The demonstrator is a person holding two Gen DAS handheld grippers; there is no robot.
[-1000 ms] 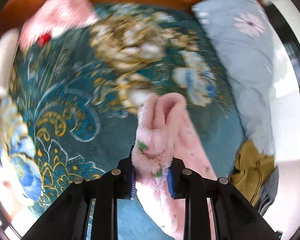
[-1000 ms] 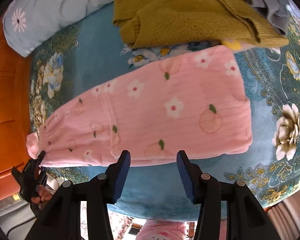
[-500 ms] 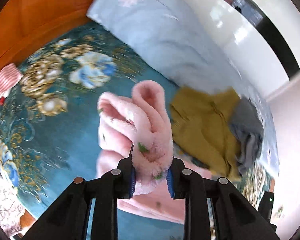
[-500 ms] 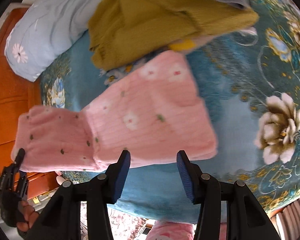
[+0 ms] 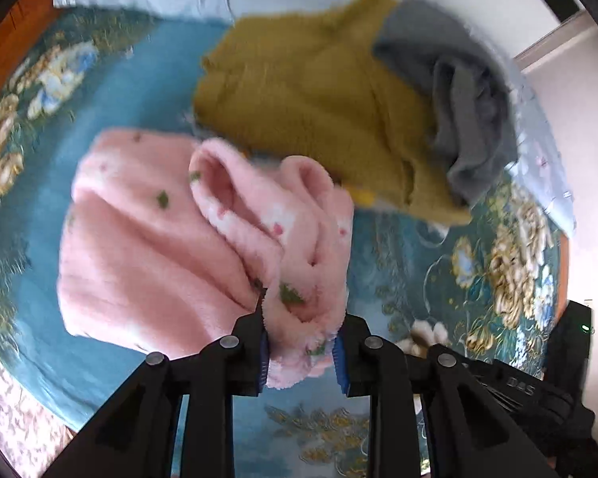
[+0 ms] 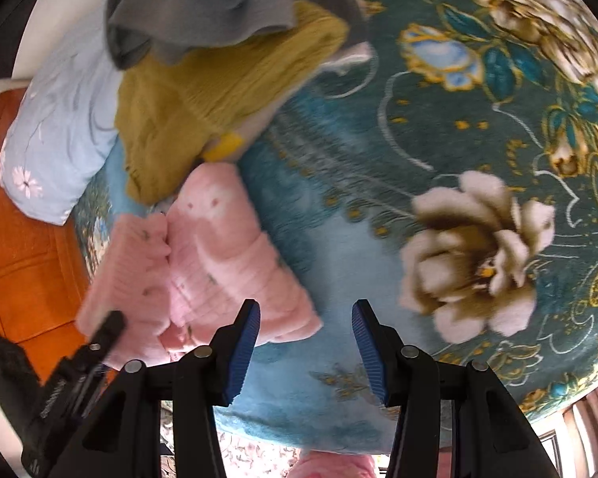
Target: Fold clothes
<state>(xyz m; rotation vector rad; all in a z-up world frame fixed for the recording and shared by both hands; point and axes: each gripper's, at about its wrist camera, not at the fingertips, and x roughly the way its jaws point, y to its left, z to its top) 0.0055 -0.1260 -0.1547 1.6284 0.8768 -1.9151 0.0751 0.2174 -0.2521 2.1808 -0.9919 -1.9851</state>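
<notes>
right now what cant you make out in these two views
- Left wrist view: the part of the pink garment clamped in the left tool is hidden by the fabric bunched around it.
- Both views: motion blur smears the garment's print.
- Right wrist view: the grey garment is cut off by the top edge; what lies under the mustard sweater is hidden.

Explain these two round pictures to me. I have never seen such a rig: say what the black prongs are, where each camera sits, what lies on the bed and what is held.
There is no robot here. A person holds a hand tool in each hand, and each tool carries a wide-angle camera looking along its black jaws with blue pads. One picture comes from the left gripper, the other from the right gripper.

Both look down on a bed with a teal flowered bedspread. On it lie a mustard knit sweater, a grey garment on top of it, and a light blue pillow beside the pile.

The left jaws are shut on a fluffy pink garment, partly folded. The right jaws are open and hold nothing.
</notes>
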